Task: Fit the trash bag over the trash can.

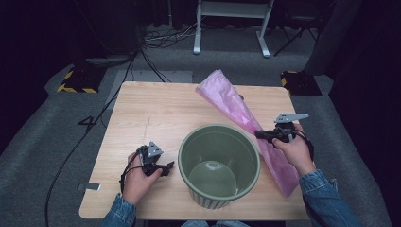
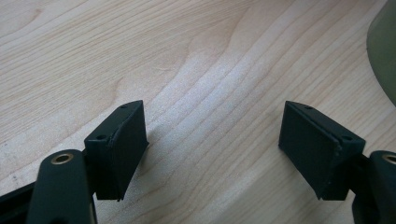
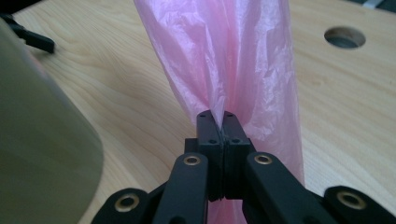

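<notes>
**Right gripper clamped on pink bag; left gripper open beside bin**

The right gripper (image 3: 222,122) has its 2 black jaws pressed together on a fold of the long pink translucent plastic bag (image 1: 236,113) — the film is pinched between the pads and bunches upward from them. In the high view the right gripper (image 1: 261,135) meets the bag at about mid-length, just beside the rim of the round olive-green plastic bin (image 1: 219,163). The bag runs diagonally along the right side of the light wooden table (image 1: 151,113), its far end near the back edge, its near end close to the front right corner.

The left gripper (image 1: 166,168) sits low over the table just left of the bin. In the left gripper view its jaws stand wide apart with bare wood grain between them — nothing held. A round hole (image 3: 344,37) in the tabletop shows beyond the bag.
</notes>
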`<state>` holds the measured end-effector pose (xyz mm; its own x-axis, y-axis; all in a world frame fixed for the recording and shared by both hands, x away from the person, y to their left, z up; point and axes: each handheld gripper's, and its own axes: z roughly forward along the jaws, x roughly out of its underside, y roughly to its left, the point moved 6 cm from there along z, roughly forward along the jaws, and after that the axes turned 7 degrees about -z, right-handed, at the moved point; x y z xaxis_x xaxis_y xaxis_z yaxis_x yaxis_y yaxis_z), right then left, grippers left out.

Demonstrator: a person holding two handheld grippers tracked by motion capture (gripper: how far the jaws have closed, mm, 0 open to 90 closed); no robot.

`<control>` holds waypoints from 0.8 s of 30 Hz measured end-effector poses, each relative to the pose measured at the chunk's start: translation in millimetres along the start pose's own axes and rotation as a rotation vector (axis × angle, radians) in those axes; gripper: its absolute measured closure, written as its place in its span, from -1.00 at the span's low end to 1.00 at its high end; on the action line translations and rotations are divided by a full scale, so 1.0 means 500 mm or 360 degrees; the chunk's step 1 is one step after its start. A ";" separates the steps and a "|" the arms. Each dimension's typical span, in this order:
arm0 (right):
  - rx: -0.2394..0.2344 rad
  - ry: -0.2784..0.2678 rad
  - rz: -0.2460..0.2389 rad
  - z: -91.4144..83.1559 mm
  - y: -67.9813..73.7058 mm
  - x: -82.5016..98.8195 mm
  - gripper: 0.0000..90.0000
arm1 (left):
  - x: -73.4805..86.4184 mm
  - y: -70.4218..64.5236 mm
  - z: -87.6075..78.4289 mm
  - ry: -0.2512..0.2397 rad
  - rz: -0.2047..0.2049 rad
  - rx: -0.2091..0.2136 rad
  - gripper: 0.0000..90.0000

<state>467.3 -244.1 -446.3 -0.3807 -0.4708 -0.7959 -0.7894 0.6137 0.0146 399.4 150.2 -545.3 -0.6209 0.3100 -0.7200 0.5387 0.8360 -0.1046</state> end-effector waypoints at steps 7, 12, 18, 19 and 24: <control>-0.0048 -0.0128 -0.0038 -0.040 0.022 -0.046 0.98 | 0.000 0.000 0.000 0.0003 0.0001 0.0000 -0.48; -0.0076 -0.0188 -0.0061 -0.057 0.033 -0.073 0.98 | 0.000 0.000 -0.001 0.0007 0.0002 0.0001 -0.48; -0.0105 -0.0283 -0.0064 -0.081 0.043 -0.102 0.99 | 0.000 0.000 0.000 0.0005 0.0003 0.0001 -0.48; -0.0109 -0.0307 -0.0064 -0.088 0.046 -0.107 0.99 | 0.000 0.000 0.000 0.0005 0.0002 0.0001 -0.48; -0.0129 -0.0390 -0.0075 -0.113 0.061 -0.135 0.99 | 0.000 0.000 0.000 0.0002 0.0003 0.0001 -0.48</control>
<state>441.5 -229.4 -357.8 -0.2224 -0.3239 -0.9196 -0.8431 0.5375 0.0146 399.4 150.3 -545.3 -0.6208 0.3121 -0.7192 0.5402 0.8351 -0.1038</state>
